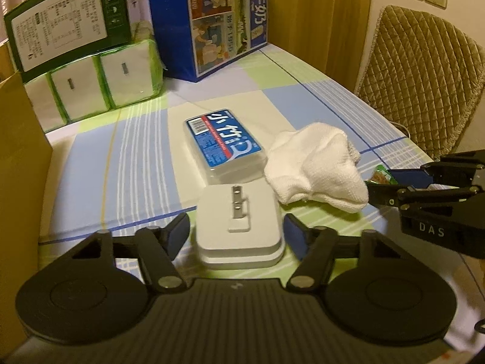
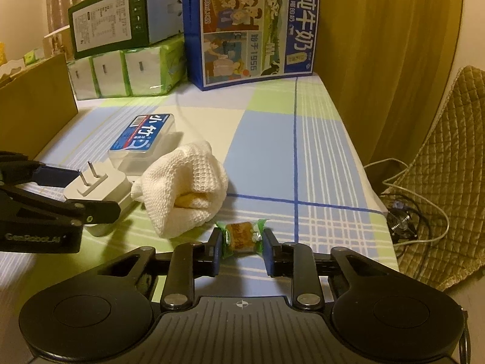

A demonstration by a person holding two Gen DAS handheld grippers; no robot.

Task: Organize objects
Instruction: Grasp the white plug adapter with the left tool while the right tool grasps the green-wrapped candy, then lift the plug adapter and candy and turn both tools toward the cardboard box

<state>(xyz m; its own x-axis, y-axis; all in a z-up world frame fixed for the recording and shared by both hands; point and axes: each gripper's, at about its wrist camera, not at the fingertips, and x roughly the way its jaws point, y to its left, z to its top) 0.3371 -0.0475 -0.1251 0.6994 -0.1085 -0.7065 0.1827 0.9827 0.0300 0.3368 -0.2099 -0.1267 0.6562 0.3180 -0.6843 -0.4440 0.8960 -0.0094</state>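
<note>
A white plug-in charger (image 1: 239, 227) (image 2: 100, 188) lies prongs up on the checked tablecloth (image 1: 318, 100). My left gripper (image 1: 236, 232) (image 2: 94, 195) is open, one finger on each side of the charger with a small gap. A clear box with a blue label (image 1: 222, 142) (image 2: 142, 136) lies just beyond it. A crumpled white cloth (image 1: 315, 166) (image 2: 185, 179) sits to the right of both. In front of the cloth is a green-wrapped candy (image 2: 242, 238) (image 1: 382, 176). My right gripper (image 2: 242, 250) (image 1: 385, 182) is shut on it, pads against the wrapper's twisted ends.
At the back stand a tissue multipack (image 1: 100, 88) under a green box (image 1: 66, 21), and a tall blue milk carton case (image 1: 224, 15). A cardboard box (image 1: 18, 151) walls the left side. A quilted chair (image 1: 424, 69) and floor cables (image 2: 406, 212) lie past the table's right edge.
</note>
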